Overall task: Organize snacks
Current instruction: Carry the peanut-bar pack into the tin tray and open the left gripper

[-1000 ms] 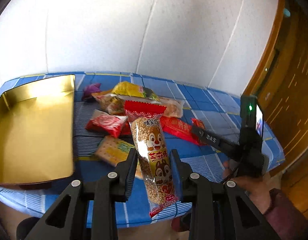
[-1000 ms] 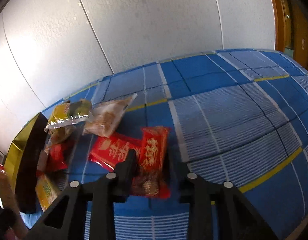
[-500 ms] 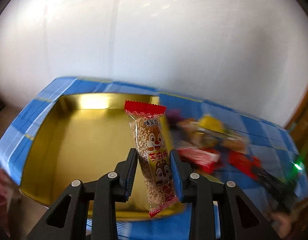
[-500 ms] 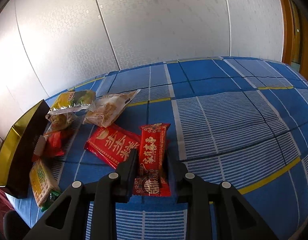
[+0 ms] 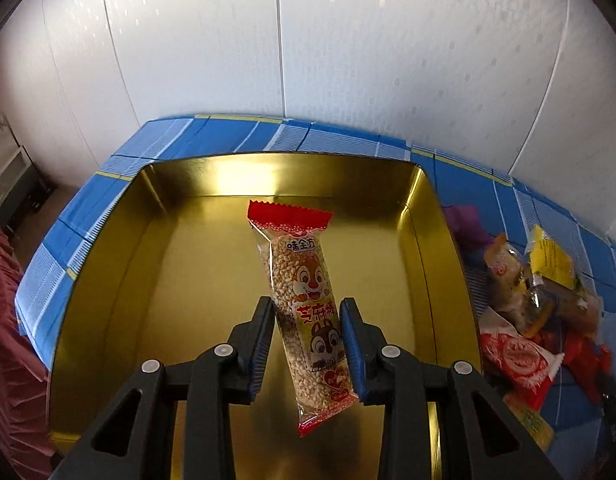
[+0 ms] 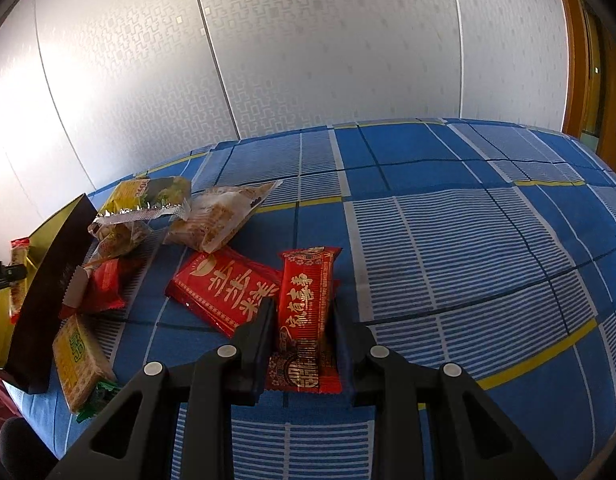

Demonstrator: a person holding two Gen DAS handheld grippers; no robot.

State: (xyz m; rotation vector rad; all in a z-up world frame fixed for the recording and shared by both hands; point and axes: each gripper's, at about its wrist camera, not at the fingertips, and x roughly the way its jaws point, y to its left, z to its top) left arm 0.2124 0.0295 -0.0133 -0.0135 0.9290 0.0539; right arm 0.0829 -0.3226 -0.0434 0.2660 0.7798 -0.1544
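My left gripper [image 5: 308, 320] is shut on a long clear sesame-bar packet with a squirrel picture [image 5: 304, 304] and holds it upright above the gold tray [image 5: 108, 264]. The tray's inside shows nothing else. My right gripper [image 6: 304, 320] is shut on a narrow red packet with gold characters [image 6: 306, 300], held just over the blue checked tablecloth [image 6: 467, 240]. The tray's dark outer wall [image 6: 44, 300] and the left gripper's packet [image 6: 18, 272] show at the far left of the right wrist view.
A heap of loose snacks lies right of the tray: a flat red packet [image 6: 224, 292], a clear biscuit bag [image 6: 216, 220], a yellow-green bag [image 6: 148, 196], a small red packet [image 6: 104, 284], a cracker pack [image 6: 78, 360]. A wooden door [image 6: 595, 80] stands at right.
My left gripper swung left with the sesame-bar packet from over the snack heap to above the tray. My right gripper closed on the narrow red packet and raised it slightly.
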